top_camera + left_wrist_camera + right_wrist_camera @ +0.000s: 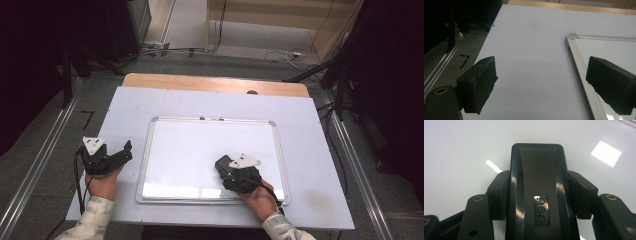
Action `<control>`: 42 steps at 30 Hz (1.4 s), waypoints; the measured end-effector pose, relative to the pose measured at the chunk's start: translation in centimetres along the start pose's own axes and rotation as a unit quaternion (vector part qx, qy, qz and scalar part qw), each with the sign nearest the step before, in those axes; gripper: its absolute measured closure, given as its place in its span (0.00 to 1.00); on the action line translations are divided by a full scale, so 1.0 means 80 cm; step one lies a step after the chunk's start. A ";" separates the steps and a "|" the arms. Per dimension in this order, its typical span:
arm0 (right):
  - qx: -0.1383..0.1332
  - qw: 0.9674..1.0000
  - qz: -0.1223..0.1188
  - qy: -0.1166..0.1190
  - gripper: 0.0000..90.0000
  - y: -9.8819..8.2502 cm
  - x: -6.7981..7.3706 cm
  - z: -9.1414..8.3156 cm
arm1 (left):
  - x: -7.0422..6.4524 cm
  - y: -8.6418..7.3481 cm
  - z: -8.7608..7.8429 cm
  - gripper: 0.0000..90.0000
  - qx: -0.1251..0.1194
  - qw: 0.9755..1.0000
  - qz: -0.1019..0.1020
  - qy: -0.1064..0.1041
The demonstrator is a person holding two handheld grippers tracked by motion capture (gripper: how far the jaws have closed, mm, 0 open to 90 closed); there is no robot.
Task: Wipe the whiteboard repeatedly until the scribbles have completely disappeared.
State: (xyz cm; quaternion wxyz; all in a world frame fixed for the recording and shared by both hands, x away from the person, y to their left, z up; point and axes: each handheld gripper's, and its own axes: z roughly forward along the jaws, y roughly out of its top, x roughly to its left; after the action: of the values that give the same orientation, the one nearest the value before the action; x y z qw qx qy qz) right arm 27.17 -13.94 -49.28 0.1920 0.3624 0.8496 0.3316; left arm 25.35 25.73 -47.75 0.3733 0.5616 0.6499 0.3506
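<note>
A whiteboard lies centred on the table. The right gripper holds an eraser on its near right part; the left gripper rests left of the board.

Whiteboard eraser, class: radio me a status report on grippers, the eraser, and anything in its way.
Right gripper shut on black whiteboard eraser, over the whiteboard. Left gripper open, holding nothing, beside the board's left edge. Board surface looks clean, nothing in the way.

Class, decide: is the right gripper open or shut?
Shut: the right gripper clamps a black eraser, jaws pressing both its sides, over the whiteboard.
</note>
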 end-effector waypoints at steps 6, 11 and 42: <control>0.001 1.000 0.006 -0.006 0.44 -0.004 -0.010 -0.003 | 0.000 0.000 0.000 0.11 0.002 1.000 0.001 -0.001; 0.003 1.000 0.007 -0.011 0.44 -0.006 -0.016 -0.005 | 0.000 0.000 0.000 0.11 0.001 1.000 0.001 0.000; -0.006 0.997 0.062 -0.041 0.44 -0.014 -0.053 -0.023 | -0.002 0.001 0.005 0.11 0.003 1.000 0.002 -0.005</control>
State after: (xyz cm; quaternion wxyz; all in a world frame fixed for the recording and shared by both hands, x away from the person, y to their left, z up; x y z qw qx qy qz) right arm 28.39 -18.43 -48.43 0.2076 0.4263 0.8151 0.3327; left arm 25.76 25.63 -47.83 0.3743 0.5653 0.6481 0.3468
